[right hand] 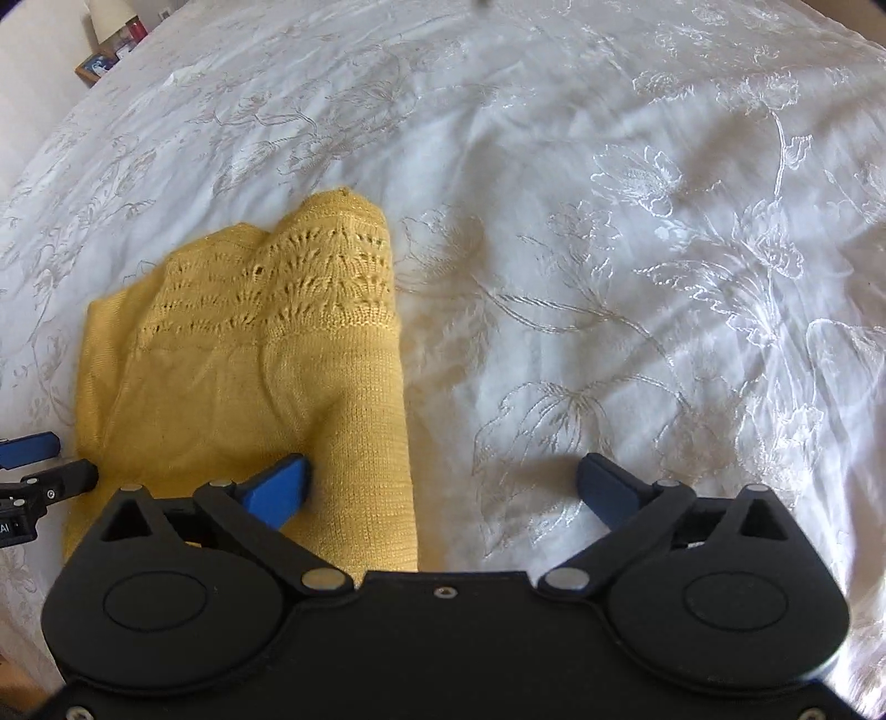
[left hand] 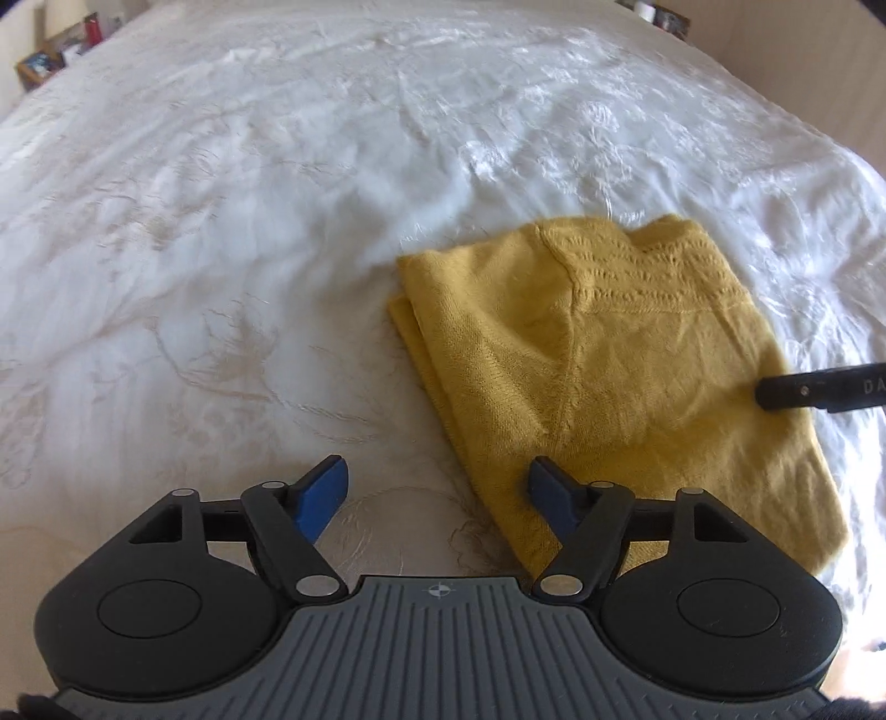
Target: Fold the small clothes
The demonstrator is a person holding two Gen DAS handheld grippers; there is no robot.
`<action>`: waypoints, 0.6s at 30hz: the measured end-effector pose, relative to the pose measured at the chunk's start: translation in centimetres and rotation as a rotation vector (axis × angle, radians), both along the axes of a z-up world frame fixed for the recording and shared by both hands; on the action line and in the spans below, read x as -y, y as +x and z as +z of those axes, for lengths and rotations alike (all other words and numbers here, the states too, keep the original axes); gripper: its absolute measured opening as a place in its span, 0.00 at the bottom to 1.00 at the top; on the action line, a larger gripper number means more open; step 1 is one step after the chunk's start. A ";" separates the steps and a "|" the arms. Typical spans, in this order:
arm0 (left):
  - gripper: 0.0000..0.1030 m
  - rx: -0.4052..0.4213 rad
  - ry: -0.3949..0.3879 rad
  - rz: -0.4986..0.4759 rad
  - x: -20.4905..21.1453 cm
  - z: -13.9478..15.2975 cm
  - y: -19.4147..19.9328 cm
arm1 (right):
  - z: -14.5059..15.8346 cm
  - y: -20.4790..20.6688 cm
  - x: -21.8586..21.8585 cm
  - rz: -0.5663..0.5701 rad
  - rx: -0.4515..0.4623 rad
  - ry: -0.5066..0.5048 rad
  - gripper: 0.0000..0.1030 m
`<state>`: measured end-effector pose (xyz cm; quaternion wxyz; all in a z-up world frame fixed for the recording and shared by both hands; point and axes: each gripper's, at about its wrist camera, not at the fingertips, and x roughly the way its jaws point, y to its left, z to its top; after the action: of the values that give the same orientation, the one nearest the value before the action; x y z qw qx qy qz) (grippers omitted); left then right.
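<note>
A mustard-yellow knitted garment (left hand: 620,376) lies folded into a compact rectangle on the white bedspread; it also shows in the right wrist view (right hand: 249,376), with its lace-knit band at the far end. My left gripper (left hand: 437,498) is open and empty, with its right finger over the garment's near left edge. My right gripper (right hand: 443,493) is open and empty, its left finger resting over the garment's near right part. A dark finger of the right gripper (left hand: 819,387) shows over the garment's right edge in the left wrist view.
The white embroidered bedspread (right hand: 637,277) covers the whole bed. A bedside shelf with small items (left hand: 61,50) stands at the far left, and a lamp with a picture frame (right hand: 111,39) shows at the far left of the right wrist view.
</note>
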<state>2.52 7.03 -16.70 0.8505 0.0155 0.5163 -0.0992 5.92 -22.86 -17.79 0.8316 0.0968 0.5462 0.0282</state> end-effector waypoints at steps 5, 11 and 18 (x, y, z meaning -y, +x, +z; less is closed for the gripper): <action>0.68 0.063 -0.007 -0.032 2.2 2.3 -4.4 | 0.9 -2.4 -0.5 0.125 0.041 0.046 0.99; 0.70 -0.008 0.131 -0.077 4.3 -0.6 -7.6 | 0.1 -5.3 -0.2 0.274 0.014 -0.032 0.99; 0.69 0.037 0.123 0.123 2.3 1.2 -8.4 | 1.6 -6.6 2.4 0.232 0.050 -0.020 0.99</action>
<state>-5.88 4.77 -15.50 0.8617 0.0377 0.5058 -0.0146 -0.66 -25.28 -16.23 0.8371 0.0237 0.5330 0.1213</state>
